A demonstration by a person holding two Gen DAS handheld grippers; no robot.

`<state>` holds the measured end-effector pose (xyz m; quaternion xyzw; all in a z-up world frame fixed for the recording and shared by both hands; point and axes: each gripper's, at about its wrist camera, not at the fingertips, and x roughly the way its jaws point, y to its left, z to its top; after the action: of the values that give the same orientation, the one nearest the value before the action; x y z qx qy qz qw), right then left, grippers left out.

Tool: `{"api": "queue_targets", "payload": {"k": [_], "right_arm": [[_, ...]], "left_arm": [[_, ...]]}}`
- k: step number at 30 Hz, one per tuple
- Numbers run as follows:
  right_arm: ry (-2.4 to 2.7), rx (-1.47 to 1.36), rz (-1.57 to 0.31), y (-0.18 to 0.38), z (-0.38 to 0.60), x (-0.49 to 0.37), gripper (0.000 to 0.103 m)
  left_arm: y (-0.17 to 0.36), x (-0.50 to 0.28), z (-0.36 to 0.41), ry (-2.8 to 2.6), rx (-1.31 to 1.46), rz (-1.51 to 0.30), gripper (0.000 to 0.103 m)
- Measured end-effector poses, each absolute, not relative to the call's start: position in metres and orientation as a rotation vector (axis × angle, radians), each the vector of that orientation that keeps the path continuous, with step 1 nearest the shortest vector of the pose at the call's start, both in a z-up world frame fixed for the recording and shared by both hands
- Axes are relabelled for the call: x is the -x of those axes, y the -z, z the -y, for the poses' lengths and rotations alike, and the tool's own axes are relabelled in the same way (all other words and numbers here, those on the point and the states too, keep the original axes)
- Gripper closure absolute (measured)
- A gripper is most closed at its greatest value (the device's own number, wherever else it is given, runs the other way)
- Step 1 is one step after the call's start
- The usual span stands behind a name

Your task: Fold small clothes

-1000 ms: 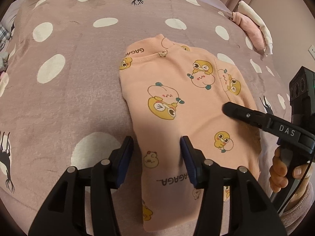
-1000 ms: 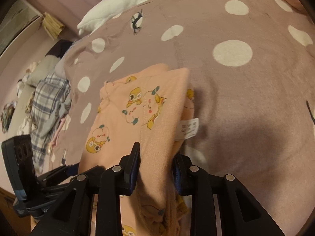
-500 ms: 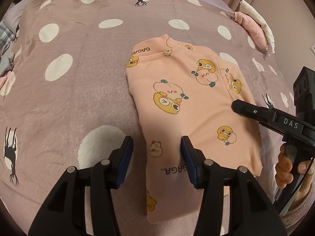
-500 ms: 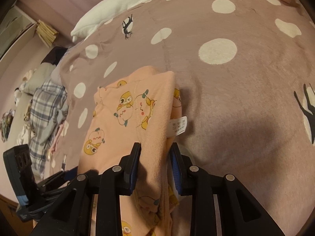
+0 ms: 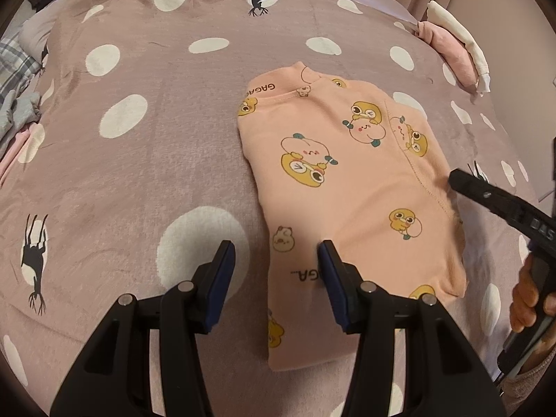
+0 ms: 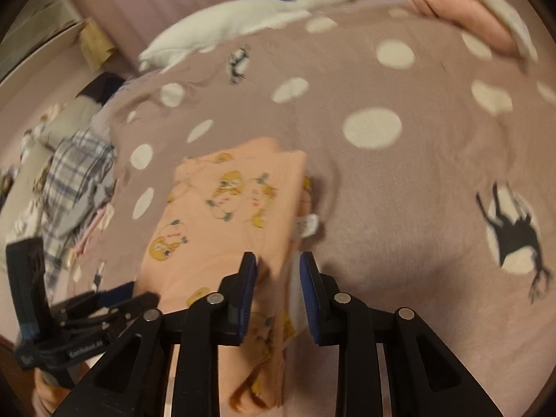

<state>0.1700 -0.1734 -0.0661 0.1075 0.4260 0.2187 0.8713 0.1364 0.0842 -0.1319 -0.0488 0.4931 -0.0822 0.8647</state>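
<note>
Lying folded near the middle of the mauve polka-dot bed cover (image 5: pixel 146 180) is one peach cartoon-print child's garment (image 5: pixel 351 187). Two grippers show: the left gripper (image 5: pixel 276 264) hovers at its near edge, jaws released; the right gripper (image 6: pixel 278 271) straddles its right fold, jaws parted, gripping nothing.

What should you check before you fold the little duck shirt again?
1. Peach shirt lies flat on the polka-dot blanket: ok.
2. Left gripper open, holding nothing: ok.
3. Right gripper has let go of the shirt's edge: cannot tell; the jaws are parted, fabric lies between them, the view is blurred.
4. White care label tucked inside: not ok, it sticks out.
5. Collar end in view: ok.
</note>
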Motion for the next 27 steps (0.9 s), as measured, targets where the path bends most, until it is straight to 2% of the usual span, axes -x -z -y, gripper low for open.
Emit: {"api": "queue_targets", "payload": {"k": [5, 19, 27], "right_arm": [[-0.567, -0.163, -0.841, 0.057, 0.153, -0.155, 0.075], [-0.596, 0.001, -0.94, 0.087, 0.133, -0.13, 0.078], [-0.604, 0.005, -0.944, 0.084, 0.136, -0.123, 0.078]], "left_arm": [[0.131, -0.125, -0.082, 0.149, 0.073, -1.015, 0.054], [0.145, -0.105, -0.078, 0.133, 0.027, -1.02, 0.054], [0.13, -0.1, -0.083, 0.143, 0.079, -0.977, 0.057]]}}
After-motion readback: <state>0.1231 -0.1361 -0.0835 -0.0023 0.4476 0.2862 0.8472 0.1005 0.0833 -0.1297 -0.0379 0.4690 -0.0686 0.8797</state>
